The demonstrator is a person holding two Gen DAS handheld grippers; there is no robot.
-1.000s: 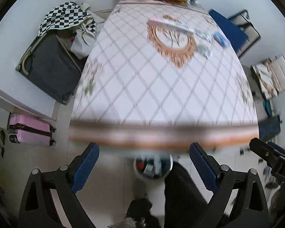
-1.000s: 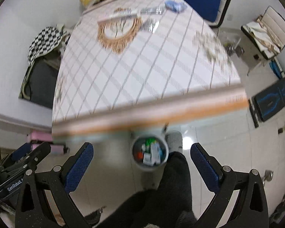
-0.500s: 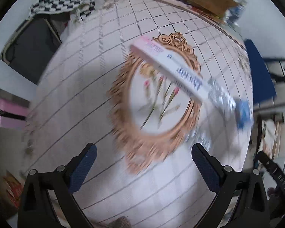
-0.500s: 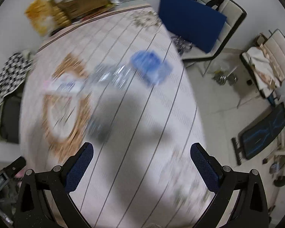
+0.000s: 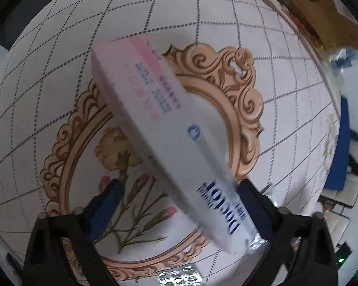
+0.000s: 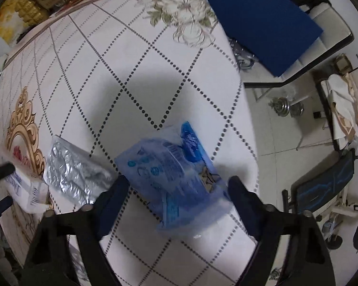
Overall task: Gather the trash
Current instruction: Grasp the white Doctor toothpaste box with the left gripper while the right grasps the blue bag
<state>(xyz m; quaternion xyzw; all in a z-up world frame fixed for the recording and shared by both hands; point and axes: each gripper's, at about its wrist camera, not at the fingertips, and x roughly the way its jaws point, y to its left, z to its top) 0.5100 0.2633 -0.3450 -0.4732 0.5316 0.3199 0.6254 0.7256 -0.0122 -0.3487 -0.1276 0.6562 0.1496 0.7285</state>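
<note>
While both spread wide, the left hand-held gripper (image 5: 179, 205) straddles the long carton (image 5: 169, 138) running diagonally away, and the right hand-held gripper (image 6: 179, 197) brackets the blue wrapper (image 6: 171, 174).

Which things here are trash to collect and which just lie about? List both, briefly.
Trash to collect:
long white box, between the open left gripper fingers
blue plastic bag, between the open right gripper fingers
crumpled foil wrapper

Just lying about:
cardboard box
gold packet
blue chair
dumbbell
</note>
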